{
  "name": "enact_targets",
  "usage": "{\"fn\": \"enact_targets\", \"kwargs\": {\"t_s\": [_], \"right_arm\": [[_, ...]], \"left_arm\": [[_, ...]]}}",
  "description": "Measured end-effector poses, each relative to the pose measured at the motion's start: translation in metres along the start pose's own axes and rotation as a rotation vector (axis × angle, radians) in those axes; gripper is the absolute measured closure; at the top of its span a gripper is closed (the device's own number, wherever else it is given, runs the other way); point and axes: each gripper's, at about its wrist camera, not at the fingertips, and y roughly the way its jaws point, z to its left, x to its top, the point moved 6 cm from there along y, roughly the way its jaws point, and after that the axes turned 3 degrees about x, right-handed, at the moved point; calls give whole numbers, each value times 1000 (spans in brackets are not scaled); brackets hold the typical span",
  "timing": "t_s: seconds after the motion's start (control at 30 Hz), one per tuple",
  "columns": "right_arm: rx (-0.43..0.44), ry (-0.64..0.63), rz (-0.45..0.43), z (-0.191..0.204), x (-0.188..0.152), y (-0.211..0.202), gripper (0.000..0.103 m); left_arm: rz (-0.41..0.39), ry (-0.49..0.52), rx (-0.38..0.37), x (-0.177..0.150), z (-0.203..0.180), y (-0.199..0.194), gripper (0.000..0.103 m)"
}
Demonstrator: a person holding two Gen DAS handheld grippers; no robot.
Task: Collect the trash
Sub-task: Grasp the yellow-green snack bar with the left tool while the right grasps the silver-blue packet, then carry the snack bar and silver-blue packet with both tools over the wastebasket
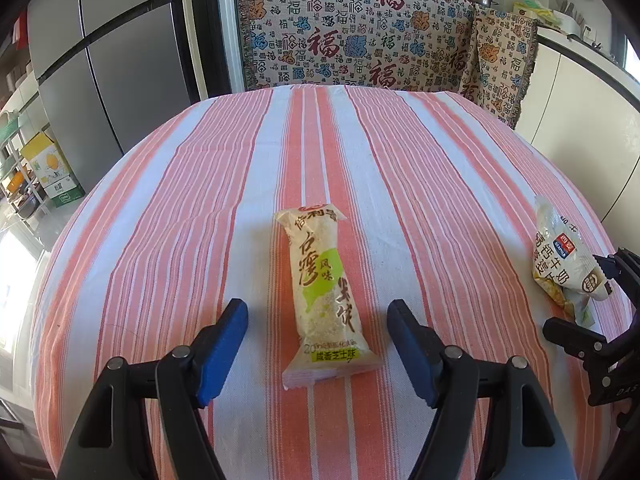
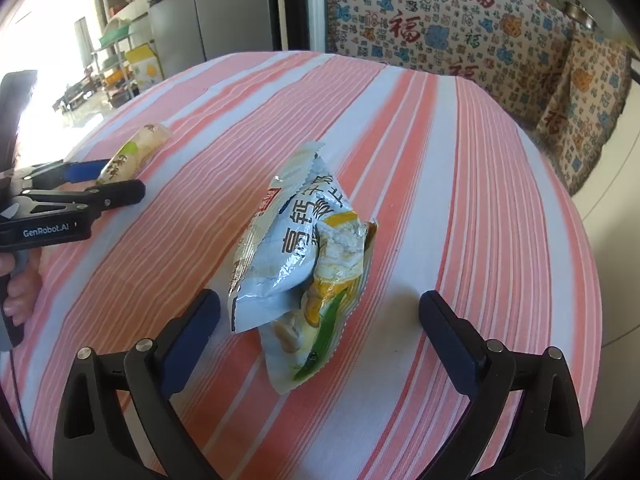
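A long yellow-green snack wrapper (image 1: 322,292) lies flat on the striped tablecloth, its near end between the fingers of my open left gripper (image 1: 318,312). A crumpled pale-blue and yellow wrapper (image 2: 300,260) lies in front of my open right gripper (image 2: 320,308), its near end between the fingers. The crumpled wrapper also shows at the right of the left wrist view (image 1: 564,264), next to the right gripper (image 1: 592,304). The left gripper (image 2: 116,184) and the long wrapper (image 2: 132,152) show at the left of the right wrist view.
The table (image 1: 160,240) carries a pink and white striped cloth. A sofa with a patterned throw (image 1: 352,32) stands behind the table. A grey fridge (image 1: 112,60) stands at the back left, with shelves and a box (image 1: 52,176) beside it.
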Motion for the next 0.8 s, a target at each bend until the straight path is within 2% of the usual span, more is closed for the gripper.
{"fn": "enact_targets", "kwargs": {"t_s": [0.1,0.2,0.27,0.43,0.47,0.5,0.53,0.6,0.63,0.7,0.8], "right_arm": [[22,-2,21,0,1,-1,4],[70,-9,39,4,12,-10,11],[79,-25,32,7,24,-18,11],[95,-48,83,17,42,-12,14],[97,-48,107,18,42,-8,23],[89,-47,138,18,40,-3,42],[68,-47,151,16,40,-1,53],[83,-19,143,11,40,-7,59],[92,-10,137,9,40,-11,60],[97,2,120,7,37,-21,74],[98,19,102,1,32,-34,78]], "left_arm": [[-2,-13,-26,1,3,-1,30],[11,-4,-75,1,7,-4,30],[23,-5,-102,2,9,-5,30],[42,0,-136,9,7,-6,32],[36,5,-137,11,5,-8,32],[27,13,-133,13,4,-9,36],[24,23,-132,15,3,-10,58],[37,35,-139,16,1,-10,82],[34,32,-149,16,1,-12,82],[19,25,-163,17,0,-18,84],[-8,29,-185,18,-8,-30,85]]}}
